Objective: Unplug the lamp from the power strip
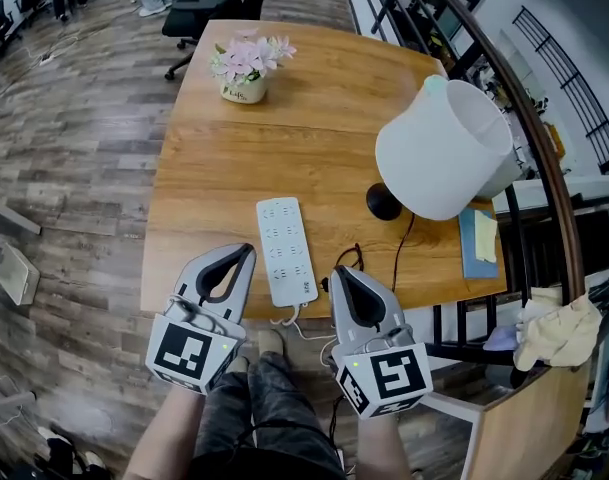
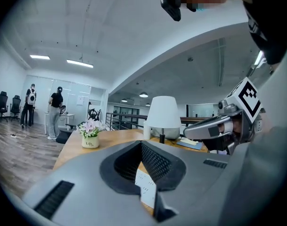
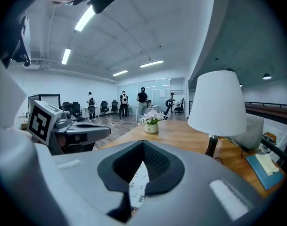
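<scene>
Head view: the power strip [image 1: 286, 251] lies flat on the wooden table [image 1: 214, 168], low in the middle of the frame, sockets up; the lamp [image 1: 444, 148] stands to its right, its black cord [image 1: 396, 263] running down toward the table's near edge; the left tool [image 1: 248, 252] sits just left of the strip and the right tool [image 1: 338, 272] just right of its near end, both pinched together and holding nothing; a flower pot [image 1: 246, 68] stands at the table's upper left.

Left gripper view: the left tool [image 2: 141, 145] has its jaws closed and empty; the strip [image 2: 145, 187] shows through the hollow behind the tips; the lamp [image 2: 163, 112] stands at centre.

Right gripper view: the right tool [image 3: 143, 142] is likewise closed on nothing, the strip [image 3: 138, 185] below it, the lamp [image 3: 218, 102] at the right.
</scene>
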`<state>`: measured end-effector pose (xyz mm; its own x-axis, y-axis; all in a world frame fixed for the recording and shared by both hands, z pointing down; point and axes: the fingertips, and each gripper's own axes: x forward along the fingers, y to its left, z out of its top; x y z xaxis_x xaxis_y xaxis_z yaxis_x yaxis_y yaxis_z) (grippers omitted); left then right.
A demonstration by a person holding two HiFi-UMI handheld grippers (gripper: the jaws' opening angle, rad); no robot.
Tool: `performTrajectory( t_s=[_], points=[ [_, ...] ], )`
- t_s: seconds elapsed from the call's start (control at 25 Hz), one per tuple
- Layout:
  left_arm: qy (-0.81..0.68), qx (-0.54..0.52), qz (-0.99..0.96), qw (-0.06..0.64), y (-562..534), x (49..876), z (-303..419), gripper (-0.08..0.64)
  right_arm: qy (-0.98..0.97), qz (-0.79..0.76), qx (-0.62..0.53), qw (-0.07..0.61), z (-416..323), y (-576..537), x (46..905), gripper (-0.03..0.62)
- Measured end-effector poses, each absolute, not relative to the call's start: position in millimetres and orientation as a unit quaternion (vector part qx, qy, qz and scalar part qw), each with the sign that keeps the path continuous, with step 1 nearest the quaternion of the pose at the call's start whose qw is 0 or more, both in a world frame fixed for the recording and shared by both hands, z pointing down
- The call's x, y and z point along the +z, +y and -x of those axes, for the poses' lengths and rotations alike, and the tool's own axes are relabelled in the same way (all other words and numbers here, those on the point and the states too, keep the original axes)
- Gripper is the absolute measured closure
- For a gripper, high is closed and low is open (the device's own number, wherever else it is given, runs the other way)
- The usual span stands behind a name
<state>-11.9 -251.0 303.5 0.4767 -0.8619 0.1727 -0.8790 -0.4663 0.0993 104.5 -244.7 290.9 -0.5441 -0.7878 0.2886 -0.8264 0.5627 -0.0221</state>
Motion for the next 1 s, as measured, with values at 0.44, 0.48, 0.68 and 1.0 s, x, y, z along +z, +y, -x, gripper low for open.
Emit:
performTrajectory(
  t_s=[0.44,0.48,0.68,1.0],
  points=[
    [-0.519,0.036,-0.851,0.07,-249,273,34,0.563,-0.88,-0.461,0.062,0.092,-95,-245,255,0.584],
    [-0.52,0.035,-0.851,0.067,-249,270,37,0.565,-0.88,-0.462,0.059,0.09,-94,-245,252,0.584],
    [-0.53,0.029,-0.846,0.058,-249,255,52,0.565,-0.878,-0.469,0.049,0.077,-97,-247,235,0.584],
    [-0.536,0.013,-0.843,0.051,-247,234,58,0.563,-0.877,-0.474,0.038,0.065,-100,-244,218,0.584]
  ],
)
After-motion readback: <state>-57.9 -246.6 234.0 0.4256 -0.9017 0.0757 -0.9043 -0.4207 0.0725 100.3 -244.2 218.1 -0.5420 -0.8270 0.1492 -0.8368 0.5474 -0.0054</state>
